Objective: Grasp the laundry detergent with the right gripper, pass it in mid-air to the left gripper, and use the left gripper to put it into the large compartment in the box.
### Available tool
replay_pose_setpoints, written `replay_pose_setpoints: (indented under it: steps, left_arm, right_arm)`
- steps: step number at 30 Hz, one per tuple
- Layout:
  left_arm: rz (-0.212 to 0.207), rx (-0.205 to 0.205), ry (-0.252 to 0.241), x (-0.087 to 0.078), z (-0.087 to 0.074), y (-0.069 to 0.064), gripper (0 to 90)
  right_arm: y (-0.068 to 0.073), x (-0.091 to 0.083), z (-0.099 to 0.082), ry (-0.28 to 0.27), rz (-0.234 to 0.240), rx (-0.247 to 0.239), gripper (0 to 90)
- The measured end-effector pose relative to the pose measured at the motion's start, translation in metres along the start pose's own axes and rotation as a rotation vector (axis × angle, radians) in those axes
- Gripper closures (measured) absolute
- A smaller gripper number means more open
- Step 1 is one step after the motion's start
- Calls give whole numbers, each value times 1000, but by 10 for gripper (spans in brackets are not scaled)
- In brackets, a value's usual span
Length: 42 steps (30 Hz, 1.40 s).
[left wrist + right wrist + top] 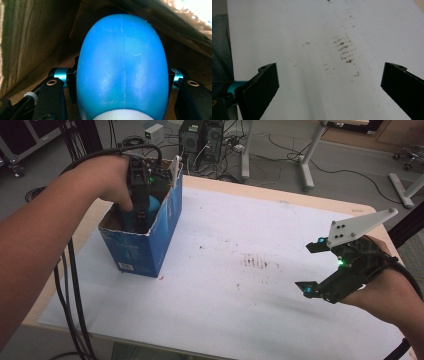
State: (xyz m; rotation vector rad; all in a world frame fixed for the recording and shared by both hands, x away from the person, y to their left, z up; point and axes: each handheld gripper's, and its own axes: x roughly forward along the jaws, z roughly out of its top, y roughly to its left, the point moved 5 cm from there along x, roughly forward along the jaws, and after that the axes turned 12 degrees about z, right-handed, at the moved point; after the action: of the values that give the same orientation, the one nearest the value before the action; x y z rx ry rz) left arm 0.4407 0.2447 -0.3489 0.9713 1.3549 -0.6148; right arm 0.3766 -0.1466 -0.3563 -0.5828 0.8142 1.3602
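White sheet (280, 285) covers table, brown smudges mid-sheet. Left gripper (141, 215) down inside blue carton (150, 245), jaws clamped on blue rounded object (122, 67). Right gripper (312, 267) hovers over sheet, jaws spread wide, holding nothing.

A blue box (150, 242) with brown inside holds a blue rounded object (122, 67); white sheet (260, 290) bears brown smudges (256, 261).

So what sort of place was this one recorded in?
Probably a lab or workshop: black computer towers sit on the grey floor amid loose cables, beside metal desk legs, behind a wooden table under stained white sheet.
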Motion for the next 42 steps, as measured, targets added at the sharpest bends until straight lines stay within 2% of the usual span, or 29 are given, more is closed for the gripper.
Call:
replay_pose_setpoints:
  steps: [3, 7, 17, 21, 24, 29, 32, 33, 34, 41, 42]
  left_arm:
    - [-4, 4, 4, 0, 0, 0, 385]
    - [-11, 9, -15, -2, 0, -1, 357]
    - [-15, -24, -19, -11, -6, 2, 266]
    - [-12, -38, -28, -22, -6, 3, 265]
    - [-9, -43, -28, -31, -6, 5, 238]
    - [21, -49, -39, -49, -5, 7, 158]
    - [31, -25, -52, -63, -4, 5, 142]
    - [31, -25, -52, -63, -4, 5, 141]
    - [30, -8, -66, -72, -1, 3, 141]
    - [30, 62, -117, -99, 14, -8, 117]
    - [30, 62, -117, -99, 14, -8, 116]
  right_arm:
    - [0, 1, 0, 4, -1, 0, 7]
    - [0, 3, 1, 5, -2, -2, 7]
    - [1, 3, 2, 9, 3, -2, 7]
    - [1, 2, 2, 9, 1, 1, 7]
    - [-1, 0, 1, 9, -1, 6, 7]
    - [-5, -5, 2, 7, -2, 13, 7]
    - [-7, -10, 1, 1, 0, 22, 7]
    - [-7, -10, 1, 1, 0, 22, 7]
    - [-9, -12, 0, 4, 3, 25, 7]
    - [-21, -29, -2, 47, 5, 32, 7]
    - [-21, -29, -2, 47, 5, 32, 7]
